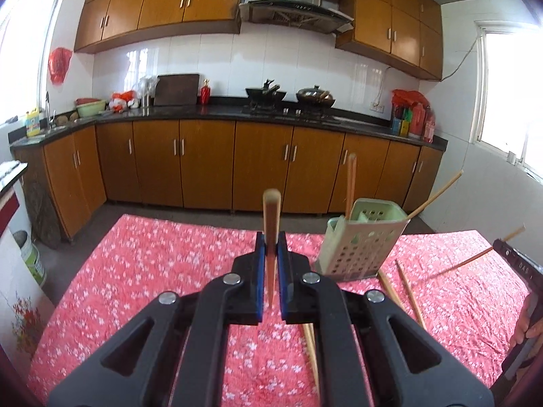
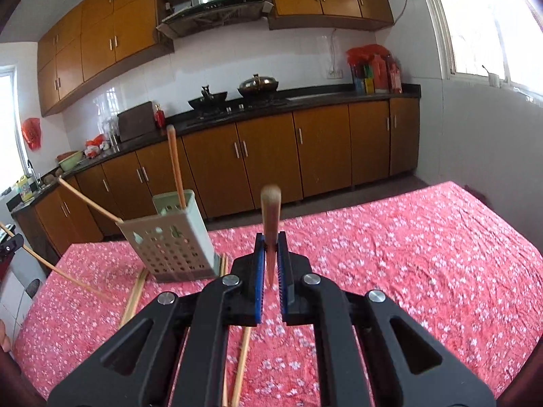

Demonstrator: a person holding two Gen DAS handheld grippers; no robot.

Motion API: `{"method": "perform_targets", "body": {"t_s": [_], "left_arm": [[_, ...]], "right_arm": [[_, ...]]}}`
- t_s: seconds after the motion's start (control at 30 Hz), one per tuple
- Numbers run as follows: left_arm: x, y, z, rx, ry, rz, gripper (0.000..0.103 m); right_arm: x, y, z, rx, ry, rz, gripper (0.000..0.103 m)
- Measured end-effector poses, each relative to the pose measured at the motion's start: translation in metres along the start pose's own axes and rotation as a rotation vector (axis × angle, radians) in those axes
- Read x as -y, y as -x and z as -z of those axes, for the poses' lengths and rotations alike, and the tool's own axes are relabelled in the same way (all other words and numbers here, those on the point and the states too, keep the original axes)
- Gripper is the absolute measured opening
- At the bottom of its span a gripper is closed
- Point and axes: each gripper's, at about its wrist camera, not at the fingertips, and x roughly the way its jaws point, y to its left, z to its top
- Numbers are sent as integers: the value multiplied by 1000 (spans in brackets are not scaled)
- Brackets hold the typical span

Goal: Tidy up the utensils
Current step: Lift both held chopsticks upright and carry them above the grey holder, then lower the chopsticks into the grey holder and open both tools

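Left wrist view: left gripper (image 1: pixel 270 257) clamped on wooden chopstick (image 1: pixel 271 217), blue ribbed pads tight against thin tan shaft, blunt end sticking up. Pale green plastic holder (image 1: pixel 359 240), boxy, perforated walls, stands tilted on red floral tablecloth (image 1: pixel 152 264) right of gripper; one chopstick inside holder (image 1: pixel 350 183). Loose chopsticks on cloth (image 1: pixel 409 291) near holder's base. Right wrist view: right gripper (image 2: pixel 270 257) likewise closed on second chopstick (image 2: pixel 270 217); holder at left, far side of table.
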Motion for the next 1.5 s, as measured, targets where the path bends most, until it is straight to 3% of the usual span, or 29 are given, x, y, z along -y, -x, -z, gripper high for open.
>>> {"method": "perform_targets", "body": {"t_s": [0.43, 0.6, 0.73, 0.9, 1.17, 1.5], "left_arm": [[53, 24, -66, 159, 35, 129, 8], [70, 16, -95, 237, 54, 133, 8], [79, -3, -116, 273, 75, 125, 8], [84, -34, -121, 252, 75, 117, 8], [84, -82, -99, 152, 73, 117, 8], [75, -70, -97, 151, 81, 109, 13]], "right_arm": [[-54, 34, -78, 221, -14, -220, 8], [-72, 28, -98, 333, -2, -229, 8], [-78, 13, -105, 373, -6, -217, 8], [-78, -23, -102, 349, -17, -190, 8], [-77, -57, -86, 256, -9, -174, 8], [-75, -44, -85, 240, -9, -178, 12]]}}
